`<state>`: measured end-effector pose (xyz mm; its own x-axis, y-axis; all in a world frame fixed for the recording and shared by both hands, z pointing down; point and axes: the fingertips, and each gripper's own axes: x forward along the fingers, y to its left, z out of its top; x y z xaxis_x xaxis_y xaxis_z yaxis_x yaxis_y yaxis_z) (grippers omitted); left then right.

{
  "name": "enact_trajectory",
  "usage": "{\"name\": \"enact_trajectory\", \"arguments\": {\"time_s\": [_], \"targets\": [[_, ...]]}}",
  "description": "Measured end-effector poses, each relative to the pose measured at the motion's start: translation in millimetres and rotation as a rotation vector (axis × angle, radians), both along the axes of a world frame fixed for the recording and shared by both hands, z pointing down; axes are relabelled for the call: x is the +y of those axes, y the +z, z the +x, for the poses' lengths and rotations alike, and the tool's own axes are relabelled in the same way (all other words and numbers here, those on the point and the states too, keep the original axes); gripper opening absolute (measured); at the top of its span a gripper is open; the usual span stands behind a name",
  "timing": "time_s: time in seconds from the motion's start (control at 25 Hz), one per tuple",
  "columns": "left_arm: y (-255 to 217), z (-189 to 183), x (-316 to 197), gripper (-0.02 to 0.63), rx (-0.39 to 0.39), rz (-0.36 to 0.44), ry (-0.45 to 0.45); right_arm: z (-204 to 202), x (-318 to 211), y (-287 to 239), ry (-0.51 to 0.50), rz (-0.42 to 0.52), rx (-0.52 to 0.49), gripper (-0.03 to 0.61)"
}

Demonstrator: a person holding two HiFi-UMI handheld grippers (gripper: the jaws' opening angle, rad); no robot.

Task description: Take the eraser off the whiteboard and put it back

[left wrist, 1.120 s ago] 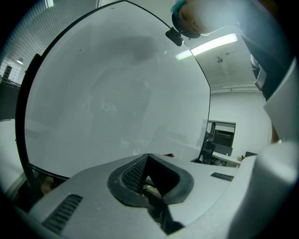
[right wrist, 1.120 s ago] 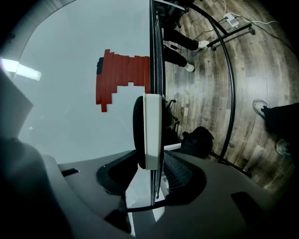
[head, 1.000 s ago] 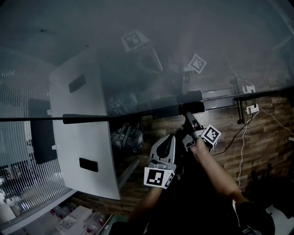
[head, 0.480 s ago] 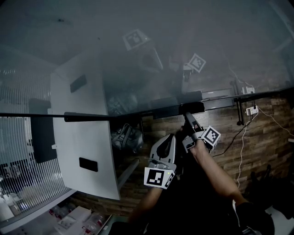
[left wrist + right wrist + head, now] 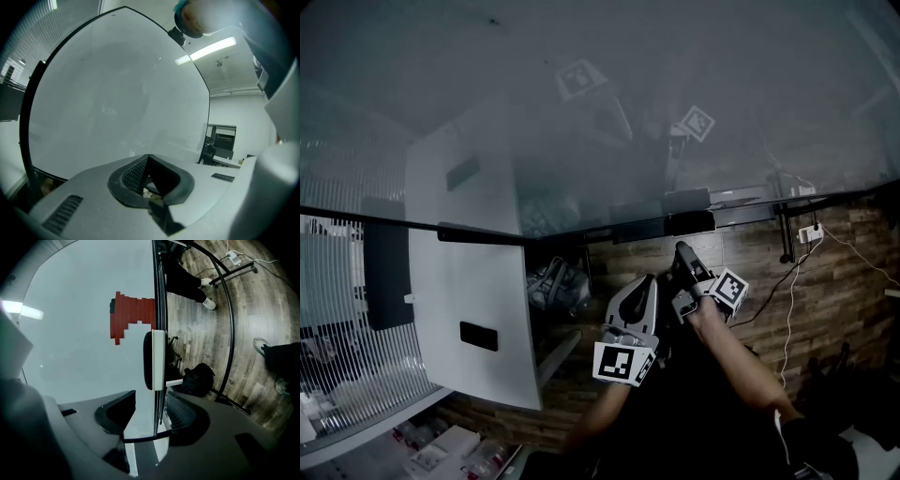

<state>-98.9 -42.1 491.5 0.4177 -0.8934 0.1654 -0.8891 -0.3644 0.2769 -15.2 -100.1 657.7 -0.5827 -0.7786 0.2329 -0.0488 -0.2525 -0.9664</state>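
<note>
Eraser (image 5: 154, 359): sitting on the whiteboard (image 5: 84, 348) at its edge, long axis running along that edge.
Bearing from fingers: lying straight ahead of the right gripper (image 5: 151, 398), just beyond its tips, untouched.
Right fingers: standing wide apart, having just been opening; only the board's edge is passing between them.
Left gripper (image 5: 147, 159): fingers resting together, empty, the farther hand.
Judgement: eraser appearing already put back.

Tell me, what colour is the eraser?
The eraser is white with a dark side; right gripper view.

Right gripper (image 5: 682, 253) jaws just opened, drawn back off eraser (image 5: 690, 222).
</note>
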Motion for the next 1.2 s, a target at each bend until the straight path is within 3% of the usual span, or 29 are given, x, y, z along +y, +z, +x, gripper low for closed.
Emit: {"name": "enact_trajectory", "arguments": {"time_s": [0.28,0.44,0.6,0.8,1.04,1.2], "targets": [[-14.3,-1.4,6.1,0.008,0.007,0.041,0.000,-1.6,12.1,-30.5,-0.064,0.068,0.045,0.192],[-27.7,-0.5,11.3,0.008,0.012,0.075,0.000,10.1,11.4,-56.8,-0.074,0.136,0.150,0.045],[-39.9,-1.3,16.4,0.008,0.001,0.102,-0.007,17.6,9.4,-95.1,-0.095,0.254,0.265,0.025],[-62.1,-2.3,17.6,0.008,-0.014,0.161,-0.003,24.7,8.3,-151.7,-0.129,0.497,0.548,0.014],[-76.3,-6.0,22.9,0.008,-0.007,0.209,-0.014,16.2,24.5,-215.9,-0.212,0.843,1.008,0.014],[-81.2,-4.8,27.2,0.008,-0.027,0.233,-0.006,13.2,45.4,-239.3,-0.230,0.965,1.174,0.014]]}}
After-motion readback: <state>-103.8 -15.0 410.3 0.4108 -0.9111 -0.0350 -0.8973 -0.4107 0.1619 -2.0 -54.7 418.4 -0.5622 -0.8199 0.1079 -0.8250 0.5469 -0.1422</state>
